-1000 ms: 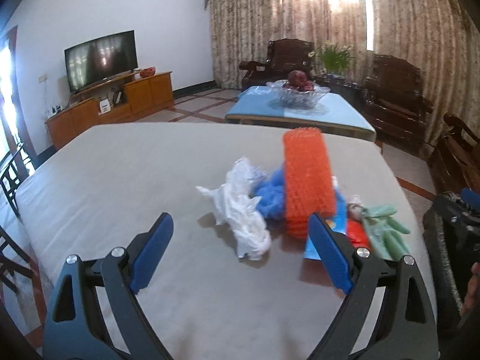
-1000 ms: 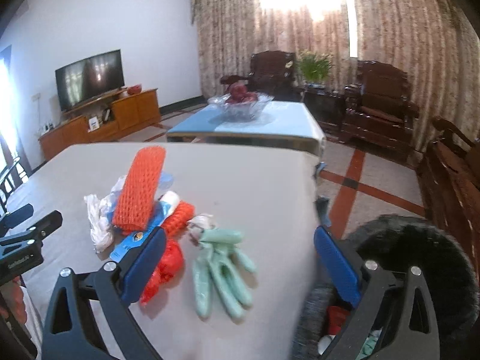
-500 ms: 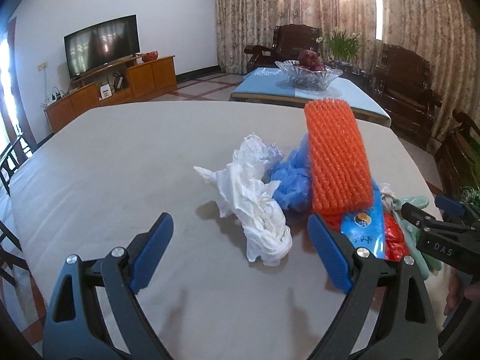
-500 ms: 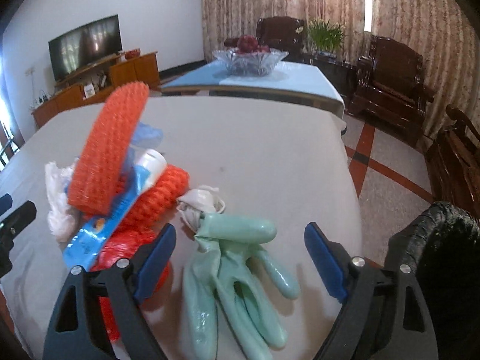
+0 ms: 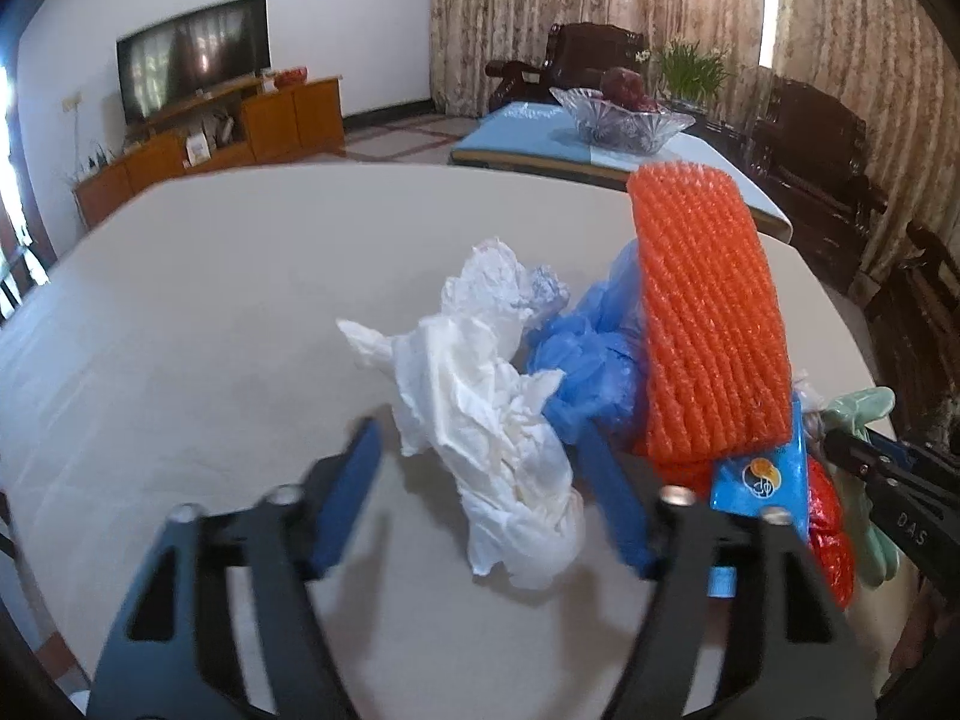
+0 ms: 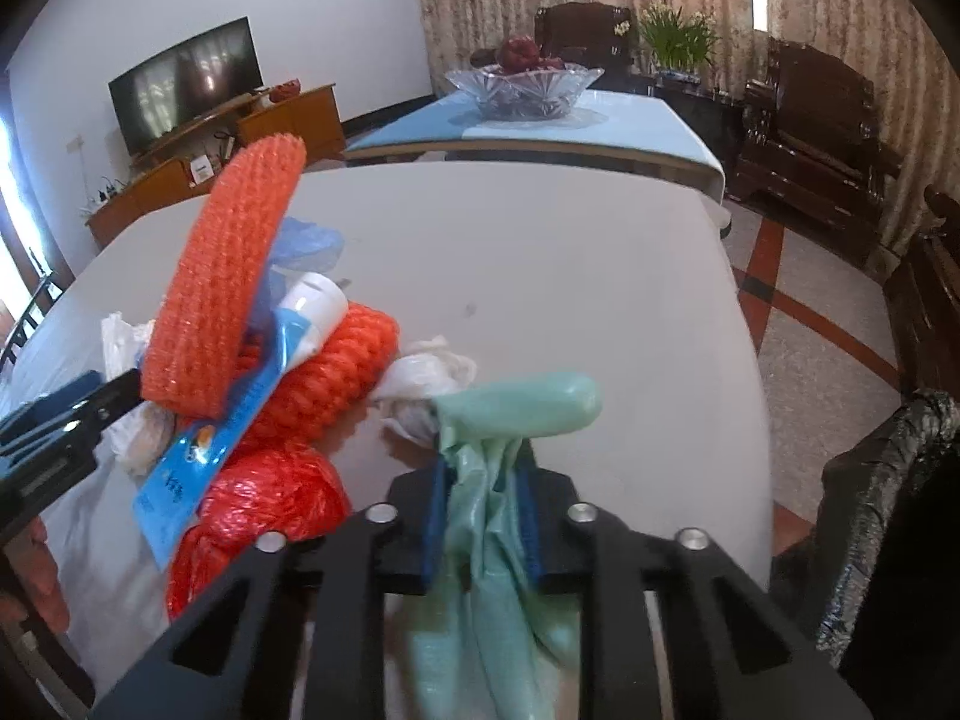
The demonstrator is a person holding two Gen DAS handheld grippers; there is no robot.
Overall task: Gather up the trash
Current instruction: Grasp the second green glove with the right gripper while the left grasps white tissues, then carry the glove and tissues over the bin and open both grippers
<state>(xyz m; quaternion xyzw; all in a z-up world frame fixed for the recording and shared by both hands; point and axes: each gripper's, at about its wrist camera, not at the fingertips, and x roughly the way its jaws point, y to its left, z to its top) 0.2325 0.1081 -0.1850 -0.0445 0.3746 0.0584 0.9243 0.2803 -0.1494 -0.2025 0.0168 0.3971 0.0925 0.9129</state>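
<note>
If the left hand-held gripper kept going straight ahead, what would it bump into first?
Most likely the crumpled white tissue, already between the closing jaws of the left hand-held gripper. The blue plastic bag lies just behind it, though depth is hard to judge.

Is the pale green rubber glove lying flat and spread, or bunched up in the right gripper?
Bunched. The pale green rubber glove is squeezed between the closing blue pads of the right gripper, one finger sticking out sideways above them.

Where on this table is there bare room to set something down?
The table is bare left of the white tissue, toward the TV side, and across its far half before the fruit bowl table. In the right view it is also bare right of the green glove, up to the edge. The trash heap around the orange net is crowded.
</note>
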